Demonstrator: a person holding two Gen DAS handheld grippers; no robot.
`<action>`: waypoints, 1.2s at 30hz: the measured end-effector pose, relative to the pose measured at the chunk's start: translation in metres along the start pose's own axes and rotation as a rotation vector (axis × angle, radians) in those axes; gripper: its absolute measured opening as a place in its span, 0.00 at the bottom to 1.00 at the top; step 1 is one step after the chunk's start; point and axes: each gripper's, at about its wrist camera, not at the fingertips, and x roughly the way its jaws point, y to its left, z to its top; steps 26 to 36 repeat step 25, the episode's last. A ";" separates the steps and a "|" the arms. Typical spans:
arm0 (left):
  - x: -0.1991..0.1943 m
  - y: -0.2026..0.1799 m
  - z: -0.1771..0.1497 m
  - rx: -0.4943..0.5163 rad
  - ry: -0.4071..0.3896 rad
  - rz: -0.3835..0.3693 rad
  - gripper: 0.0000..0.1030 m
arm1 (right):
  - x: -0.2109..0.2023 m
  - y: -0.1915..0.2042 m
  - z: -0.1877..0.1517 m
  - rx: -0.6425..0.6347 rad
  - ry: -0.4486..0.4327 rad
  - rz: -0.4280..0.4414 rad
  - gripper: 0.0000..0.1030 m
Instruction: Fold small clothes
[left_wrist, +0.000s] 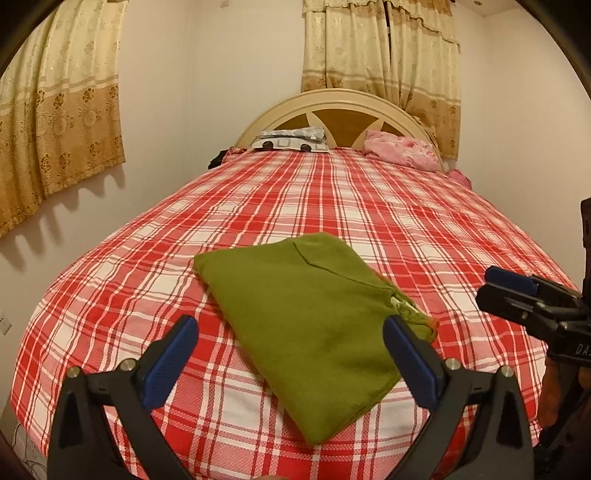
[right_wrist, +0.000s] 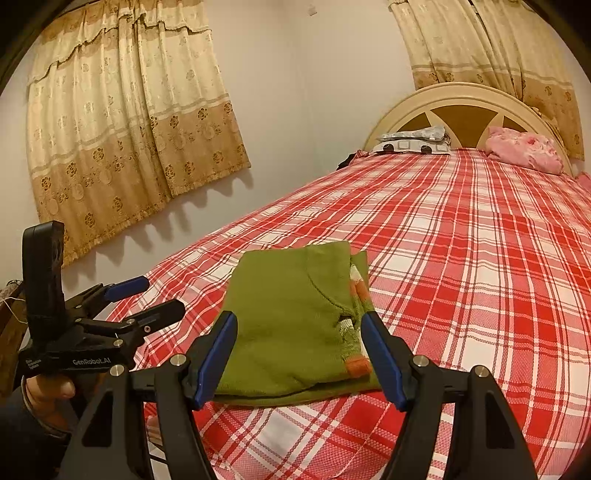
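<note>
I have both claws held above the near end of the bed (left_wrist: 155, 236), neither one touching anything. The left claw (left_wrist: 291, 354) stands wide, its blue pads spread to either side of the near half of the green garment (left_wrist: 295, 306) as seen from its own camera, nothing between them pressed or pinched. The right claw (right_wrist: 299, 354) is parted too, somewhat narrower, and empty; the garment's near edge shows in the gap between its fingers. The green garment lies folded into a flat oblong on the red-and-white plaid sheet (right_wrist: 461, 266), near the foot of the bed and roughly centred between the two claws. In the right wrist view its right edge shows a strip of orange and white knit (right_wrist: 356, 343) where the layers meet. In the left wrist view the right claw (left_wrist: 495, 288) comes in from the right, clear of the cloth. In the right wrist view I see the left claw (right_wrist: 159, 295) at the left over the bed's edge, with a hand (right_wrist: 51, 391) gripping its handle. At the far end: a cream headboard (left_wrist: 332, 107), a grey patterned pillow (left_wrist: 291, 138) on the left, a pink bundle (left_wrist: 402, 149) on the right. Beige floral curtains (right_wrist: 129, 122) hang on the walls.
</note>
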 end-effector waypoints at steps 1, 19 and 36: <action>0.000 -0.001 0.000 0.001 0.001 -0.002 0.99 | 0.000 0.000 0.000 -0.001 0.000 0.001 0.68; 0.001 0.007 -0.002 -0.005 -0.014 0.040 1.00 | 0.003 0.006 -0.003 -0.012 0.006 0.011 0.68; 0.000 0.006 -0.001 0.009 -0.026 0.042 1.00 | 0.005 0.005 -0.005 -0.012 0.016 0.014 0.68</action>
